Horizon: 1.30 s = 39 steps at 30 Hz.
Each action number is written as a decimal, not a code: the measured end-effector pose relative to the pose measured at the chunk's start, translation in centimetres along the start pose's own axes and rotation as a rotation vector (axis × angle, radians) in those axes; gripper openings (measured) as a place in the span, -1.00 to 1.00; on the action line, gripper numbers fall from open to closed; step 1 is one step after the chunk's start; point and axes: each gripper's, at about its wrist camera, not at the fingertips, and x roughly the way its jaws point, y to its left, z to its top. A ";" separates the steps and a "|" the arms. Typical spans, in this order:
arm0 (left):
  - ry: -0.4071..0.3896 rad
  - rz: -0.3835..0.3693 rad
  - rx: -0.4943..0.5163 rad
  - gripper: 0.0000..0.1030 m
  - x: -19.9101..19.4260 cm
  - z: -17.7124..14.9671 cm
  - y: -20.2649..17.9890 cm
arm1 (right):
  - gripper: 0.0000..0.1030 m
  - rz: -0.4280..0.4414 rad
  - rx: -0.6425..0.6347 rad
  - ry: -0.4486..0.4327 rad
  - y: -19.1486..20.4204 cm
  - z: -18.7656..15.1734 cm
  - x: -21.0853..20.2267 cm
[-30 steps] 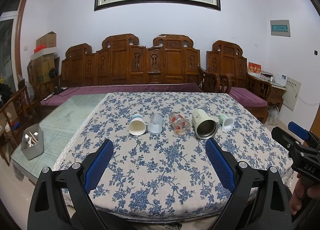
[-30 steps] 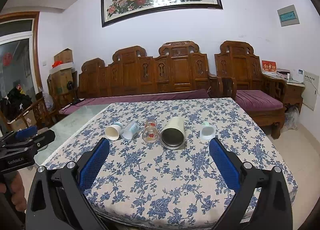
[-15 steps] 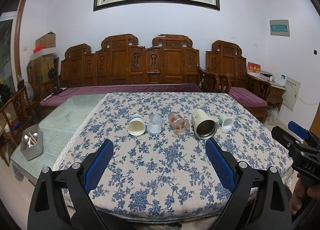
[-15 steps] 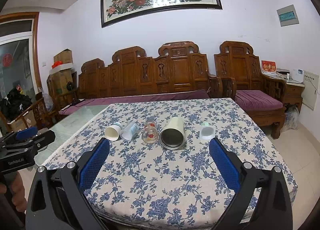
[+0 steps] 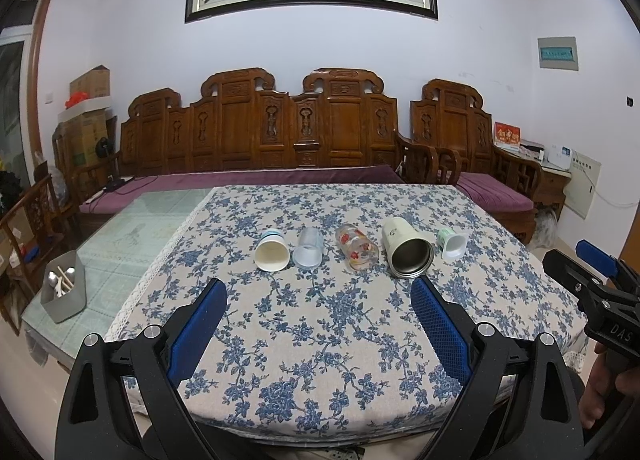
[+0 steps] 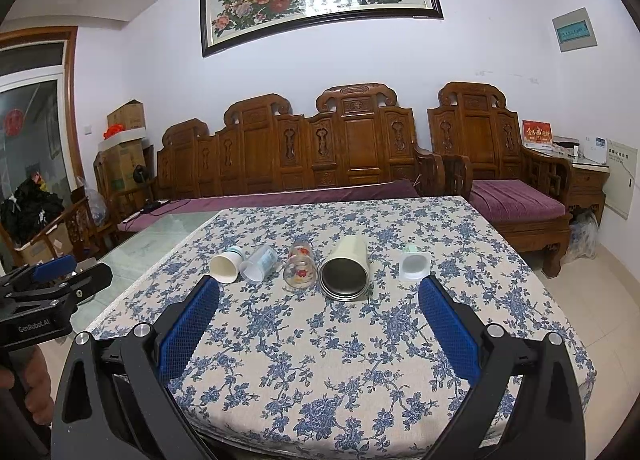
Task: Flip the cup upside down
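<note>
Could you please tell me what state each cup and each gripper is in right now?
Paper cup: on its side.
Clear plastic cup: on its side.
Floral glass: on its side.
Steel-lined tumbler: on its side.
Small white cup: on its side.
Left gripper: open, empty.
Right gripper: open, empty.

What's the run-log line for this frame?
phase: pre-grasp | left gripper: open, empty | right gripper: open, empty | cups: five on their sides in a row on tablecloth | flipped: none
</note>
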 end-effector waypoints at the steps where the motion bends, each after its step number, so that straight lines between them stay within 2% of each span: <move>1: 0.001 0.000 0.000 0.73 0.0 0.0 0.0 | 0.95 -0.001 0.000 0.000 0.0 0.0 0.0; 11: 0.024 0.002 0.006 0.73 0.7 -0.4 -0.1 | 0.95 -0.003 0.003 0.007 -0.1 -0.3 0.3; 23: 0.128 -0.004 0.048 0.73 4.6 -0.8 -0.5 | 0.95 0.000 0.021 0.051 -1.5 -1.1 2.6; 32: 0.257 -0.045 0.044 0.73 10.2 -0.3 -0.2 | 0.95 -0.039 0.022 0.138 -4.1 -0.2 8.7; 39: 0.344 -0.060 0.092 0.73 15.6 -0.7 -0.1 | 0.95 -0.095 -0.032 0.155 -6.4 1.6 14.1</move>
